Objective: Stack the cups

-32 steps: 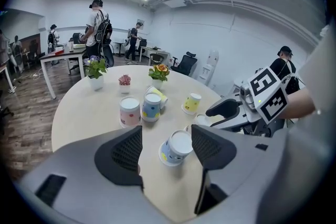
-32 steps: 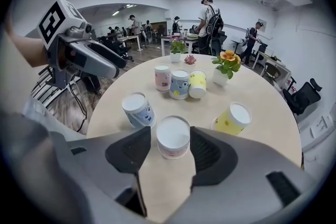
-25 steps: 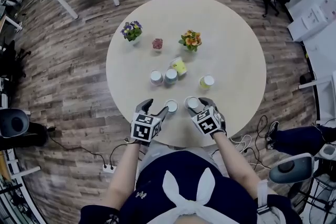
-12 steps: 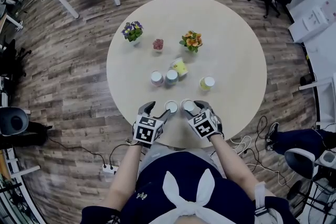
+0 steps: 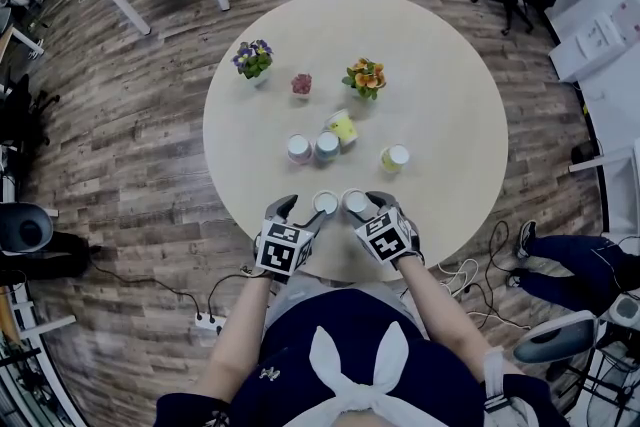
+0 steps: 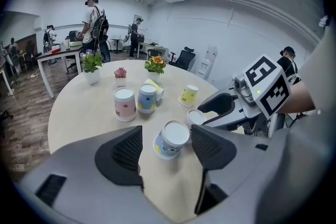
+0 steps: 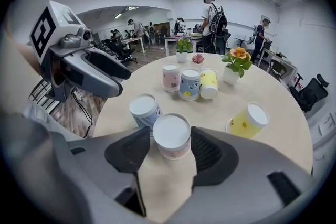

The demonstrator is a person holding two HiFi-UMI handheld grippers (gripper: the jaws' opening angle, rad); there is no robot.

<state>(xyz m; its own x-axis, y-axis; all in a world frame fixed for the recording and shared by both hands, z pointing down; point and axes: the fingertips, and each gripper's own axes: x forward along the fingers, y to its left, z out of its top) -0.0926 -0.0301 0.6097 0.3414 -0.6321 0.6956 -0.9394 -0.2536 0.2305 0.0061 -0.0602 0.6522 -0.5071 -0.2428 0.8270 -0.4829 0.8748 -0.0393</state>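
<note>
Round table point(image 5: 450, 95), pale matte top. Its far and right parts lie bare, giving open room. Both grippers work close to the near edge.

Left gripper point(image 6: 167, 147): ribbed dark pads spread wide. A blue cup point(image 6: 170, 140) stands between them, upside down and untouched.

Right gripper point(image 7: 170, 152): jaws have just eased open a little, but the pads are against both sides of a pink cup point(image 7: 172, 138), white base up. This cup is just beside the blue one. Its rim is hidden; cannot tell if it is clear of the table.

Cups are tapered, paper-looking and dotted. Mid-table is a tight cluster of three cups point(image 5: 322, 143), one of them tipped over. A yellow cup point(image 7: 248, 122) stands apart at the right.

Three small potted plants point(image 5: 364, 75) stand beyond the cluster.
</note>
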